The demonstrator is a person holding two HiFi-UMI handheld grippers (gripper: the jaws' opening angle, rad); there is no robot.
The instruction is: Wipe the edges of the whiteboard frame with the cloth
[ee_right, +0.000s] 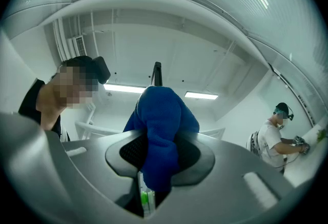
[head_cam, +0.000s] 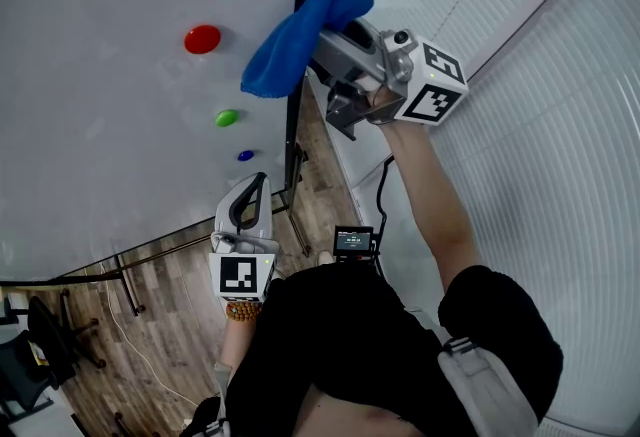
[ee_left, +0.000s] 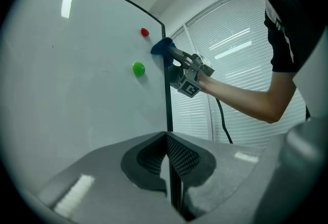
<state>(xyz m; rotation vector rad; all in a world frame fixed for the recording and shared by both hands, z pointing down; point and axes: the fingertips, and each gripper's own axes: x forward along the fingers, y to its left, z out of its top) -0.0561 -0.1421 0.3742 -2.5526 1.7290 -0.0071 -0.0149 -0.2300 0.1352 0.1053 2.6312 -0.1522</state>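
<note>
Head view: right tool [head_cam: 322, 43] is up against the black frame [head_cam: 292, 125] on the right-hand edge of the whiteboard [head_cam: 100, 145]. Blue cloth [head_cam: 300, 33] is bunched at its tip and draped over the frame line, partly onto the white surface. Left tool [head_cam: 262, 187] sits lower down at the same edge, near the board's bottom corner. Red magnet [head_cam: 202, 38], green magnet [head_cam: 227, 117] and a small blue magnet [head_cam: 245, 155] are on the board, left of the cloth. Wood floor [head_cam: 170, 315] is below, white blinds [head_cam: 560, 125] to the right.

Right gripper view: right tool [ee_right: 159, 142] is clamped on the cloth [ee_right: 161, 110]. Jaws are nearly together, with the fabric filling the gap between the pads [ee_right: 128, 154] and ballooning out ahead of them. Top of the frame [ee_right: 157, 72] pokes up just behind the cloth. Second person [ee_right: 274, 138] is at far right, well apart.

Left gripper view: left tool [ee_left: 166, 138] has its jaws closed in on the frame [ee_left: 168, 100], one pad each side of the black strip, tips meeting above it. Whiteboard [ee_left: 77, 89] runs off to the left. Further along the edge is the right tool [ee_left: 177, 56] with the cloth [ee_left: 163, 47] pressed on the frame, between the red magnet [ee_left: 144, 32] and the green magnet [ee_left: 138, 68] in height.
</note>
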